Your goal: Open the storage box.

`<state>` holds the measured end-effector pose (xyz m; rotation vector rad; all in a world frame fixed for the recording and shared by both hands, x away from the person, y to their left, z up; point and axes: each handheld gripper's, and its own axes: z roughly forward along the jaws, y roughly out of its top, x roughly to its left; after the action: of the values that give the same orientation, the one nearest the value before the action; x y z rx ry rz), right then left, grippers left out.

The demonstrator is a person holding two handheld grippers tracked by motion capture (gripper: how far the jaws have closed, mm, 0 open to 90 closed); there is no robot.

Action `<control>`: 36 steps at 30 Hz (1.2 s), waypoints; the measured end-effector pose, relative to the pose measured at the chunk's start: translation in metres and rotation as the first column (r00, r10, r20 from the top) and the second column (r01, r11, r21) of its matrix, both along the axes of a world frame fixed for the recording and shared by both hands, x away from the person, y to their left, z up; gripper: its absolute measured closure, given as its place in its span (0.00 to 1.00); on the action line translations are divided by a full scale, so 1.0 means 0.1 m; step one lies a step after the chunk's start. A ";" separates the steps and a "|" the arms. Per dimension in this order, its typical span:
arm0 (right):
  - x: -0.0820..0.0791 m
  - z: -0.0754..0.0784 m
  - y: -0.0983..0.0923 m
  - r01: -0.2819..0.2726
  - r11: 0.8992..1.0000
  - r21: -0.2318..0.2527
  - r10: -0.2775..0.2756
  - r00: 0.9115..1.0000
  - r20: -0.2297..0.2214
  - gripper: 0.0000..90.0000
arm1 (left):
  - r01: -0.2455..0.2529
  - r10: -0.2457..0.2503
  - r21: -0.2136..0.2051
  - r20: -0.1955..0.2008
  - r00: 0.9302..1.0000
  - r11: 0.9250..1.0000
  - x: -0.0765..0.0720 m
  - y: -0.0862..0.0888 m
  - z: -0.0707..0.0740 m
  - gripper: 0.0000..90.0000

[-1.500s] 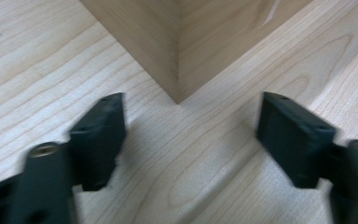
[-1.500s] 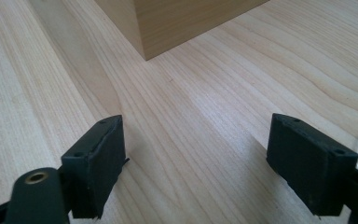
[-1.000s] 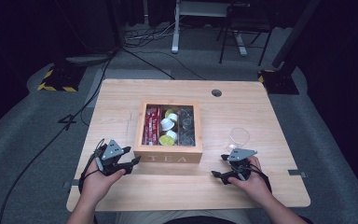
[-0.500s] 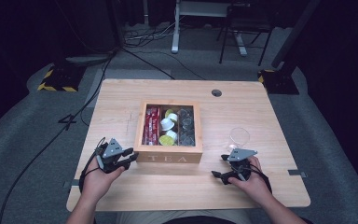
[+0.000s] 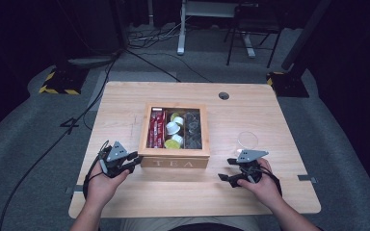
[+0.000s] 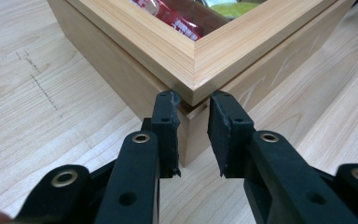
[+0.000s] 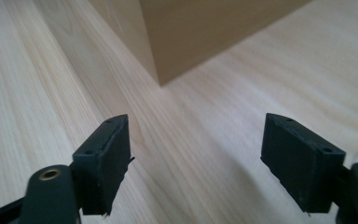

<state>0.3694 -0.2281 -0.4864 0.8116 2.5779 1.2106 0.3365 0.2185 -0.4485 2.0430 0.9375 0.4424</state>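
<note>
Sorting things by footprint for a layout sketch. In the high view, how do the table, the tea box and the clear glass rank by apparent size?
1. Table, largest by far.
2. Tea box.
3. Clear glass, smallest, right of the box.

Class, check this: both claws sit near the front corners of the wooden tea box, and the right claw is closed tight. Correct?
Not quite. The right claw is open, its jaws wide apart over bare table, as the right gripper view shows. Both claws do sit near the front corners of the tea box.

Tea box (image 6: 200,56) cut off by top edge in left tool view; glass (image 5: 247,141) faint, contents too small to ID.
</note>
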 end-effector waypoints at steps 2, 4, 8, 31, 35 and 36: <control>0.02 0.11 0.02 -0.006 1.000 0.017 0.006 1.000 0.014 0.27 | -0.004 0.004 -0.014 0.004 1.000 1.000 0.00 0.00 0.03 0.81; 0.05 0.21 0.04 -0.016 0.999 0.041 0.014 0.999 0.035 0.27 | -0.009 0.009 -0.017 0.026 1.000 1.000 -0.01 0.00 0.07 0.80; 0.09 0.38 0.09 -0.033 0.999 0.014 0.032 0.997 0.069 0.32 | -0.010 0.012 -0.036 0.055 0.998 0.999 0.02 0.00 0.15 0.80; 0.24 1.04 0.56 -0.056 0.997 -0.057 0.068 0.969 0.239 0.28 | -0.018 0.031 -0.139 0.092 0.995 0.990 0.19 0.05 0.43 0.81; 0.27 1.09 0.67 -0.055 0.993 -0.109 0.086 0.950 0.299 0.30 | -0.018 0.032 -0.136 0.100 0.994 0.991 0.21 0.04 0.46 0.81; 0.28 1.10 0.68 -0.056 0.992 -0.110 0.087 0.949 0.304 0.31 | -0.019 0.033 -0.136 0.100 0.994 0.991 0.21 0.04 0.47 0.81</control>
<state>0.3976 -0.1601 -0.3763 0.4687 2.4055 1.1145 0.3572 0.2224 -0.4019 1.8711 0.9084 0.4796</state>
